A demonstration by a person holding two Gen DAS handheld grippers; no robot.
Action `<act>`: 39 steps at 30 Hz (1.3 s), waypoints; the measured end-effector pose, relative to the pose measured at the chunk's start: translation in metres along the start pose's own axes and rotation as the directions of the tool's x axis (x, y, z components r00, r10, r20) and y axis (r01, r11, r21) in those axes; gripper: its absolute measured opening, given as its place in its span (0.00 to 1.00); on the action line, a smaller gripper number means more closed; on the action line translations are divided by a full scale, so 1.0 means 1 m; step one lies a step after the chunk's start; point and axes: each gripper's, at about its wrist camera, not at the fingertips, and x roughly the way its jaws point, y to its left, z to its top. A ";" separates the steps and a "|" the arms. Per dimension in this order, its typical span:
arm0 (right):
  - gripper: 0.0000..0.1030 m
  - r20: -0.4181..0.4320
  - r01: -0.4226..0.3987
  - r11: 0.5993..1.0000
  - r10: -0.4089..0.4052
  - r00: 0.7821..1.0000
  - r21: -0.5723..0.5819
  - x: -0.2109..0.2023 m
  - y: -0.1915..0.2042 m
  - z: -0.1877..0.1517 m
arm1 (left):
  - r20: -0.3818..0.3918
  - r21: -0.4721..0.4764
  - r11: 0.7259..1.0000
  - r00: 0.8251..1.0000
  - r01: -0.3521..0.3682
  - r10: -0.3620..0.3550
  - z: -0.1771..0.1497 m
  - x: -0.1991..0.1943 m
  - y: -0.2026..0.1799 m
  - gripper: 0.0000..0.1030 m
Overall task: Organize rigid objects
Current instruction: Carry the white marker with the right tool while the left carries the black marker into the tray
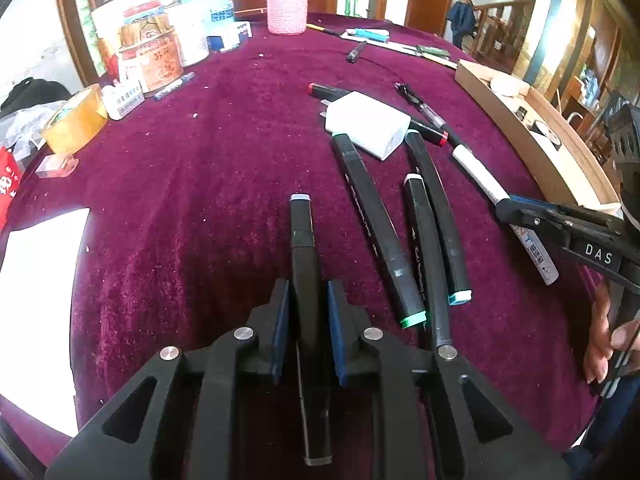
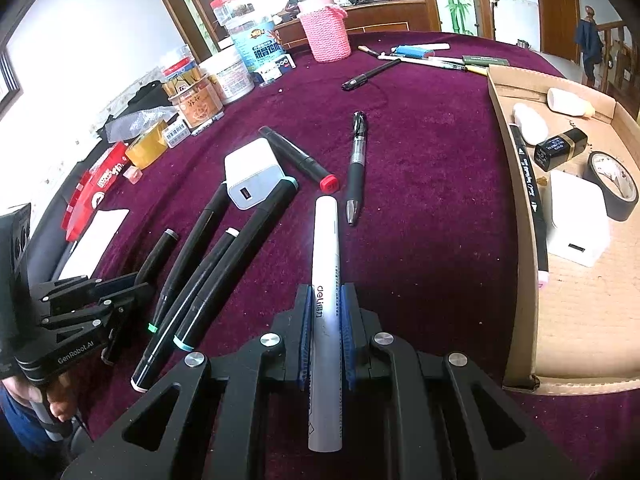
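My left gripper (image 1: pixel 308 296) is shut on a black marker (image 1: pixel 302 240) with a grey cap, held between its blue pads just over the purple cloth. My right gripper (image 2: pixel 326 300) is shut on a white marker (image 2: pixel 326 248) that points forward; it also shows in the left wrist view (image 1: pixel 478 172). Three black markers (image 1: pixel 376 224) lie side by side on the cloth between the grippers, next to a white charger (image 1: pixel 368 124). The cardboard tray (image 2: pixel 520 240) at the right holds a black marker (image 2: pixel 530 196), a white charger, a tape roll and small bottles.
A red-capped marker (image 2: pixel 298 158) and a black gel pen (image 2: pixel 356 164) lie on the cloth. More pens (image 2: pixel 424 58) lie at the far edge. Jars, a pink knitted cup (image 2: pixel 324 32) and a yellow tape roll (image 1: pixel 76 120) stand at the back left. White paper (image 1: pixel 40 300) lies left.
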 end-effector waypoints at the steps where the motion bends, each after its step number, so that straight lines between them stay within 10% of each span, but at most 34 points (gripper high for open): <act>1: 0.12 0.000 -0.001 1.000 0.001 1.000 0.001 0.000 0.000 0.000 | 0.006 -0.004 1.000 1.000 -0.007 0.007 -0.001 0.000 -0.001 0.16; 13: 0.12 0.063 -0.050 0.999 0.050 0.997 -0.007 -0.012 0.003 0.000 | 0.088 -0.103 0.989 0.991 0.108 -0.099 0.005 -0.020 0.009 0.12; 39: 0.12 0.237 -0.060 0.974 0.007 0.971 0.217 -0.082 -0.055 0.018 | 0.135 0.089 0.927 0.918 0.365 -0.374 0.085 -0.041 -0.109 0.12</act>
